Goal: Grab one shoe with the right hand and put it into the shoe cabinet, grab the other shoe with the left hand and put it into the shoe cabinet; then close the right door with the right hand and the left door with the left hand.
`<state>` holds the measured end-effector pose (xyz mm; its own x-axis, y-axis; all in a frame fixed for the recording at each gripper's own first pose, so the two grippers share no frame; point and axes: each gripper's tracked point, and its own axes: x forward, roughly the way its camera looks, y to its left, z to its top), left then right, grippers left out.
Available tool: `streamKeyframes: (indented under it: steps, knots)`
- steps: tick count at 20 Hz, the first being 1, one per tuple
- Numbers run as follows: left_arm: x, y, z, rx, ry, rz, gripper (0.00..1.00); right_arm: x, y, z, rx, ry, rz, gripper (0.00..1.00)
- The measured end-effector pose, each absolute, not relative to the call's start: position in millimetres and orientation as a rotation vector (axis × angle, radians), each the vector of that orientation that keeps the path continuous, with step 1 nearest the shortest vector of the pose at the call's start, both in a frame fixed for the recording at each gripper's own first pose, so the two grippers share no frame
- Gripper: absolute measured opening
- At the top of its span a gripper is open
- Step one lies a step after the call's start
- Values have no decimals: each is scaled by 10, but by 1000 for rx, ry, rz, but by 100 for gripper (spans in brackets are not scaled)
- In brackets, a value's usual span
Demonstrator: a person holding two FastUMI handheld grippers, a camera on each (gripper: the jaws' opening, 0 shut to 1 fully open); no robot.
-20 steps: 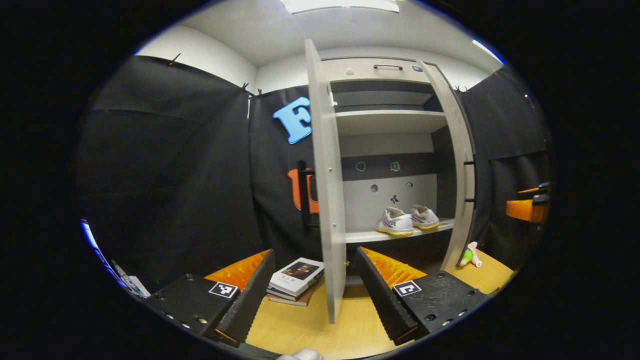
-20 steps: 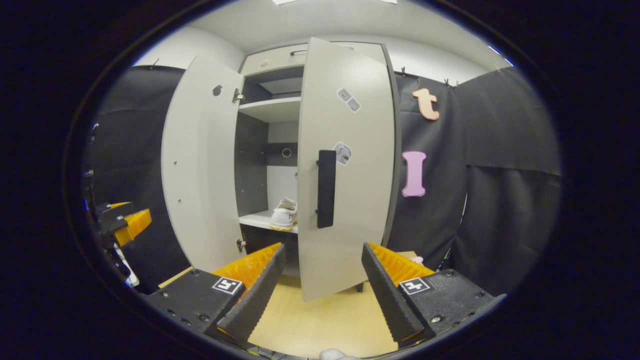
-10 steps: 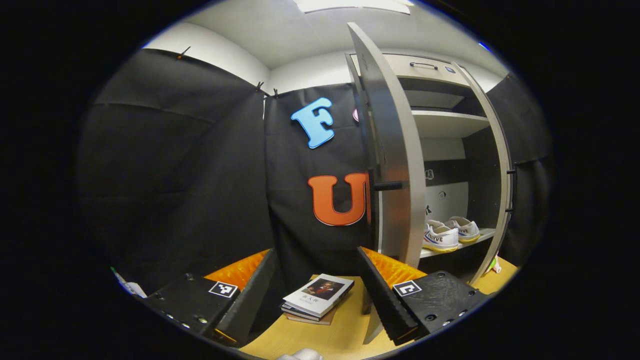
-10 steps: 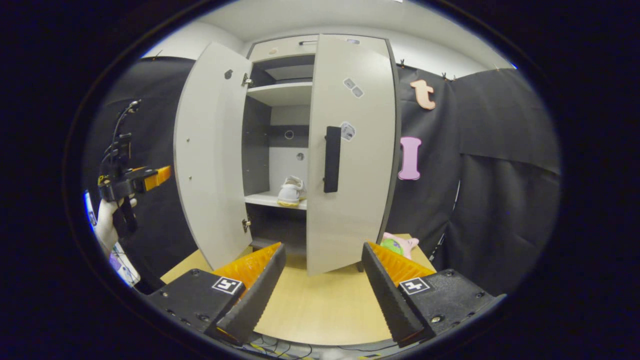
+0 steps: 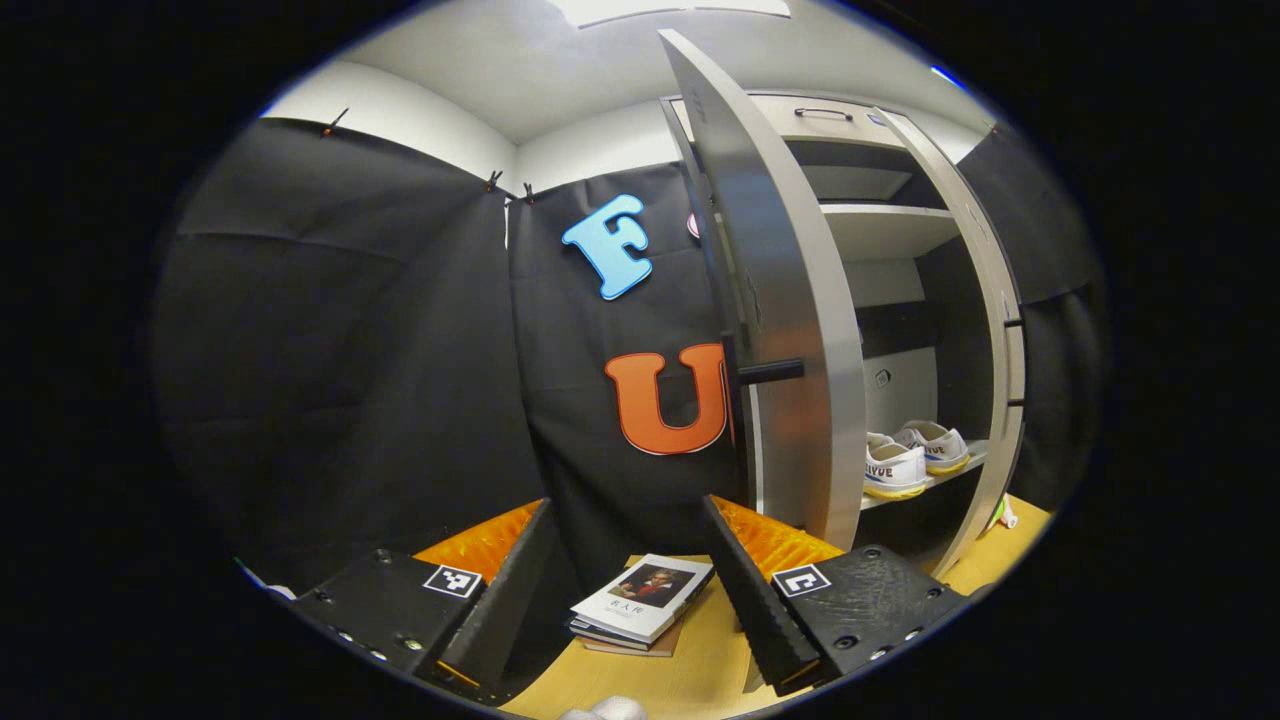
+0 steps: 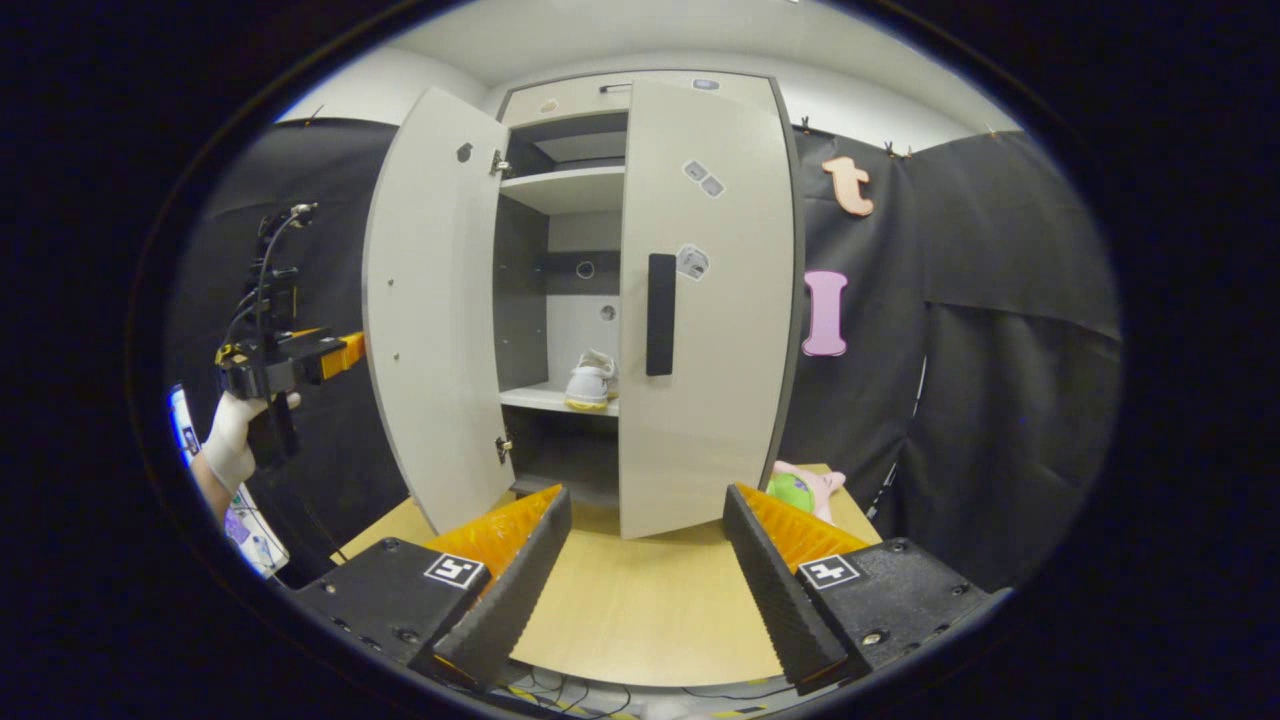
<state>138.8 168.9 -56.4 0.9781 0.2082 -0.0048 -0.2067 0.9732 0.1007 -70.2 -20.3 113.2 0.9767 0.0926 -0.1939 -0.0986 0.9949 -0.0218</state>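
Observation:
The grey shoe cabinet (image 6: 560, 100) stands at the back of the wooden table. Its left door (image 6: 430, 310) is wide open; its right door (image 6: 710, 300), with a black handle (image 6: 660, 313), is swung nearly shut. Two white shoes (image 5: 893, 468) (image 5: 935, 445) sit side by side on the lower shelf; one shoe (image 6: 590, 380) shows through the gap. My left gripper (image 5: 627, 505) is open and empty beside the outer face of the left door (image 5: 790, 330), near its handle (image 5: 770, 372). A gloved hand holds the left gripper (image 6: 290, 360). My right gripper (image 6: 646, 492) is open, back from the cabinet.
A small stack of books (image 5: 640, 598) lies on the table (image 6: 640, 610) left of the cabinet. A pink and green plush toy (image 6: 805, 490) sits by the cabinet's right foot. Black cloth walls close in both sides.
The right door has swung from half open to nearly shut, and my right gripper has drawn back. My left gripper has moved round to the outer side of the left door.

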Motion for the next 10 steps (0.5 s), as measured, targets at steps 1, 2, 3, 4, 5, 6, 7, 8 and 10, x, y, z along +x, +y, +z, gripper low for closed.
streamKeyframes:
  steps: [1, 2, 3, 4, 5, 6, 7, 8, 10]
  knots:
    - [1381, 1652, -564, 98, 17, 206, 90, -692, -210, 1137, -31, 194, 101, 99]
    - [1373, 1590, -555, 81, 17, 198, 99, -690, -215, 1139, -29, 192, 108, 99]
    - [1361, 1508, -562, 59, 21, 186, 99, -683, -235, 1143, -28, 192, 111, 99]
    - [1350, 1398, -560, 40, 20, 170, 90, -669, -262, 1140, -30, 193, 118, 99]
    - [1341, 1309, -555, 38, 19, 158, 90, -658, -287, 1141, -33, 194, 122, 99]
    - [1353, 1209, -547, 49, 11, 144, 90, -647, -322, 1141, -36, 192, 126, 99]
    - [1368, 1111, -549, 60, 11, 132, 90, -643, -344, 1143, -39, 194, 129, 99]
    - [1382, 1000, -531, 62, 3, 117, 90, -648, -384, 1134, -38, 195, 130, 99]
    - [1406, 782, -534, 32, 9, 89, 89, -646, -470, 1104, -31, 203, 133, 99]
